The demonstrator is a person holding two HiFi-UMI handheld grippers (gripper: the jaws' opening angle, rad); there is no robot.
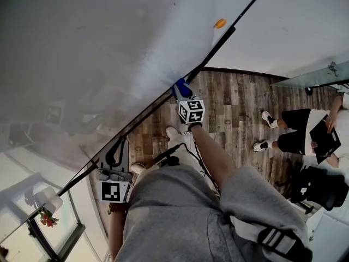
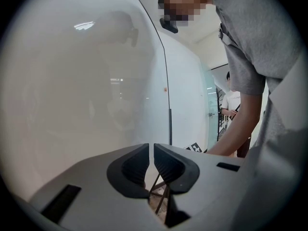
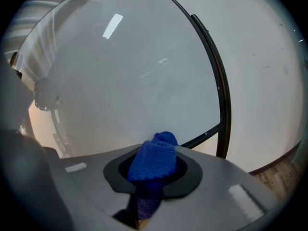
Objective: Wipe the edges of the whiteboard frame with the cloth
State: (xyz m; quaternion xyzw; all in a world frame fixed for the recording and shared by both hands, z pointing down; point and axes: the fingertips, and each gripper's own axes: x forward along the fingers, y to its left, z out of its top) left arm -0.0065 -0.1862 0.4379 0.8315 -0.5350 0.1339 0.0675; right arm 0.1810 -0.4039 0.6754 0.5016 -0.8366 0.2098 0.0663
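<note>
The whiteboard (image 1: pixel 98 53) fills the upper left of the head view, and its black frame (image 1: pixel 163 96) runs diagonally along its lower edge. My right gripper (image 1: pixel 184 95) is shut on a blue knitted cloth (image 1: pixel 181 86), which rests against that frame edge. In the right gripper view the cloth (image 3: pixel 155 159) bulges out between the jaws of the right gripper (image 3: pixel 154 166), with the frame's bottom-right corner (image 3: pixel 222 114) just beyond. My left gripper (image 1: pixel 115 153) sits lower left, close to the frame, shut and holding nothing; the left gripper (image 2: pixel 154 153) faces the board (image 2: pixel 86 90).
An orange magnet (image 1: pixel 220 23) sticks on the board near its right edge. A seated person (image 1: pixel 305 131) with a black folder is on the right, over a wood floor (image 1: pixel 240 108). A black bag (image 1: pixel 320 188) lies nearby. A window (image 1: pixel 43 222) is at the lower left.
</note>
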